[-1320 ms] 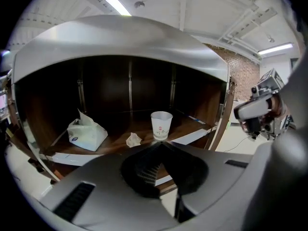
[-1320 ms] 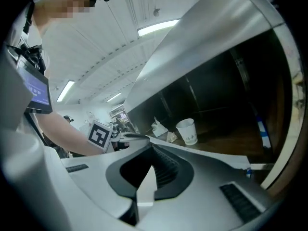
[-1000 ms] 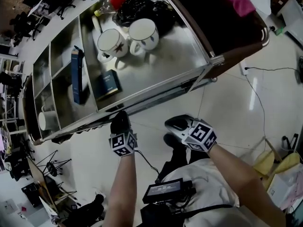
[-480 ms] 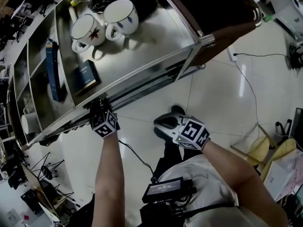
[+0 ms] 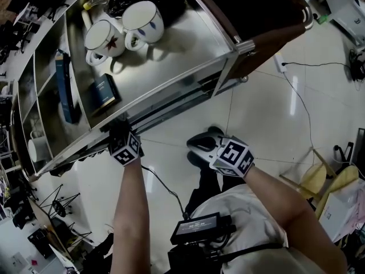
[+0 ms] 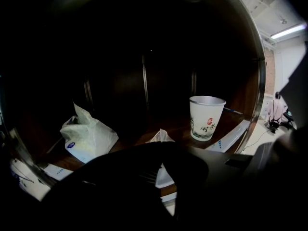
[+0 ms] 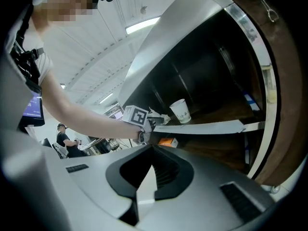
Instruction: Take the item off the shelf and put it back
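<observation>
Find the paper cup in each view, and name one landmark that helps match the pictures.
Head view: the paper cup is not in it.
Left gripper view: paper cup right of centre, upright on the dark shelf.
Right gripper view: paper cup small, near the centre, upright on that shelf.
Landmark: the pale front strip of the shelf, just below the cup in both gripper views.

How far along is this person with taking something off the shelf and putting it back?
Done: the left gripper is inside the dark shelf. In hand: its fingers have just closed at a crumpled white packet; whether they truly pinch it I cannot tell. Left: lifting it out and putting it back. The right gripper is shut and empty.
</observation>
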Demonstrator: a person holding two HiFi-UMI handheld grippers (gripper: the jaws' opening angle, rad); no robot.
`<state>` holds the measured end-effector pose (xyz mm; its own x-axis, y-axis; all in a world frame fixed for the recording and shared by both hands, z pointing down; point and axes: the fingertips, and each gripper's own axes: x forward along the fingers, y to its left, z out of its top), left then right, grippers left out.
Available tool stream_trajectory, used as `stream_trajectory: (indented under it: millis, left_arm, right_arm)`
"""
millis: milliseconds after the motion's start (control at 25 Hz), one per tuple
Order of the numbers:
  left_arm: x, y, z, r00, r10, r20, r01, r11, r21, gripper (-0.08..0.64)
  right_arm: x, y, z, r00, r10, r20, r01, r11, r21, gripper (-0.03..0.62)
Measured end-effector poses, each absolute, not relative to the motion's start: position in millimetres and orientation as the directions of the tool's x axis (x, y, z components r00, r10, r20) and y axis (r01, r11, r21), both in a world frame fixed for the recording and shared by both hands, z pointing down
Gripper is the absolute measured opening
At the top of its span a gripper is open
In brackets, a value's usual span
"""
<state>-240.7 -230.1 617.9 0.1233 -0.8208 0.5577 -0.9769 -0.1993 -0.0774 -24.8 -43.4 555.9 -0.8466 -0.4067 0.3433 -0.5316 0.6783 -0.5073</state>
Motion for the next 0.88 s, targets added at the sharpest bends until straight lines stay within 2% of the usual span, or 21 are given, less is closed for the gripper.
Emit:
stream_trajectory:
  millis: [400,640,880]
  left_arm:
    - [-220,-185,603,0.234,-0.775,0.587,-0.944,-0.325,-0.053,0.008]
    - [-200,-140,578,0.347,-0.763,0.545,-0.919,-0.393,0.033,0.008]
    - [-195,-98,534,0.415,-0.772,0.481,-0.893,-0.446,0.056,0.009]
  right_arm:
    - [-37,-52,538,-0.860,-0.385,0.335,-0.507,0.718,-0.476,0.006]
    - [-47,-52,521,-0.867,-0.370,0.333,-0.491,0.747,-0.448,0.006]
    - [-63,-48,505,-0.881,-0.342,0.326,-0.459,0.786,-0.415,0.006]
